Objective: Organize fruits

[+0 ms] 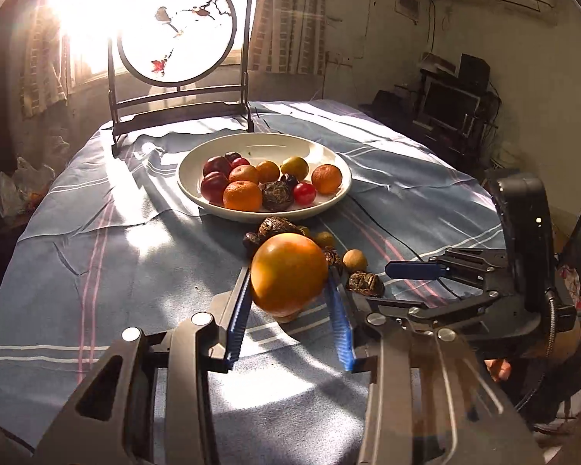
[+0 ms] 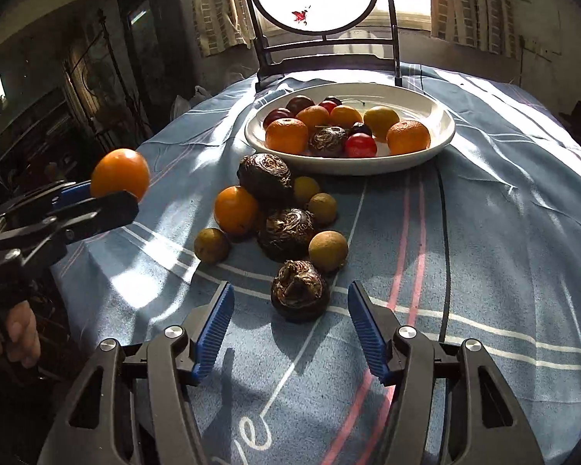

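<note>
**Orange held off the cloth, more fruit loose by the plate**

Gripped: an orange [image 1: 288, 273], pinched between the blue pads of the left gripper [image 1: 290, 294] and lifted clear of the tablecloth [image 1: 97, 271]. From the right wrist view, seen at the far left, above the cloth's edge and well apart from the plate [image 2: 441, 131].

Beyond the orange, on the cloth just short of the plate: a loose pile of fruit. In it, a second orange [image 2: 236, 209] touching a dark wrinkled fruit [image 2: 266, 176]; another dark wrinkled one [image 2: 286, 234] right behind; several small brownish-yellow round fruits around them, one at the pile's left edge [image 2: 211, 245], one at its right [image 2: 328, 251]. Nearest the right gripper [image 2: 290, 329], a third dark wrinkled fruit [image 2: 300, 290], lying in line with the gap ahead of the pads, touching neither. Jaws of that gripper spread wide, holding nothing.

Farther back, the white plate, already carrying tangerines, dark red plums, a small red fruit, a yellowish one and one dark wrinkled fruit. Behind the plate, a dark wooden stand with a round painted screen [image 1: 176, 31], backlit by the window.
</note>
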Demonstrator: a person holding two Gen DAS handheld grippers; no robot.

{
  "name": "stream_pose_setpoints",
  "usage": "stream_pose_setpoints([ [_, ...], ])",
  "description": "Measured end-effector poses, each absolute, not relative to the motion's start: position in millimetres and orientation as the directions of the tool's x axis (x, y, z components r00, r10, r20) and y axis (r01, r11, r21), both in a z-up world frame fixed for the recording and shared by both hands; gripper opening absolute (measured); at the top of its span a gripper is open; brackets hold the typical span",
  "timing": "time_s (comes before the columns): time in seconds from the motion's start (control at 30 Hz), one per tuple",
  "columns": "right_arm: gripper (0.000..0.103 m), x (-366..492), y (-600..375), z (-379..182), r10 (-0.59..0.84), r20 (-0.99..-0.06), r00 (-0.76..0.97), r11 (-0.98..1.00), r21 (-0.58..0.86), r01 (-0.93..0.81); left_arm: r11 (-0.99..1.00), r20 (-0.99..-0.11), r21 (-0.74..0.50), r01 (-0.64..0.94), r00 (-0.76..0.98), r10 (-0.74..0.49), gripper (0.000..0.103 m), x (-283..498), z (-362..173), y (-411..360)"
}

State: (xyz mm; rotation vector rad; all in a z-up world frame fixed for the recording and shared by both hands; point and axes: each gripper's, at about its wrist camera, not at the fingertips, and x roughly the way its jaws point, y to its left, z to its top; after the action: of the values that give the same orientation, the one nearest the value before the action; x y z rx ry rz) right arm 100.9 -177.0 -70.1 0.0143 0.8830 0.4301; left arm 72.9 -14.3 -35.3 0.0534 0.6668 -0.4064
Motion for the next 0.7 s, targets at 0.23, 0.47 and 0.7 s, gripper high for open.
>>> stream_pose_setpoints([
  [0.23, 0.034, 98.4, -173.1, -68.3, 0.365, -0.740, 0.565, 0.915, 0.172, -0.366, 0.924, -0.613, -0.108, 0.365, 0.707, -0.352, 0.037, 76.7, -42.3, -3.1],
  [0.47, 0.034, 112.3, -213.1, -24.4, 0.420, -0.654, 0.630, 0.906, 0.258, -0.336, 0.918, -0.616, -0.131, 0.374, 0.694, -0.371, 0.037, 95.8, -40.2, -4.5],
  [0.7, 0.034, 192.9, -220.2, -6.2, 0.398, -0.657, 0.640, 0.917, 0.276, -0.288, 0.907, -0.641, -0.171, 0.384, 0.656, -0.399, 0.037, 176.1, -31.6, -22.2],
])
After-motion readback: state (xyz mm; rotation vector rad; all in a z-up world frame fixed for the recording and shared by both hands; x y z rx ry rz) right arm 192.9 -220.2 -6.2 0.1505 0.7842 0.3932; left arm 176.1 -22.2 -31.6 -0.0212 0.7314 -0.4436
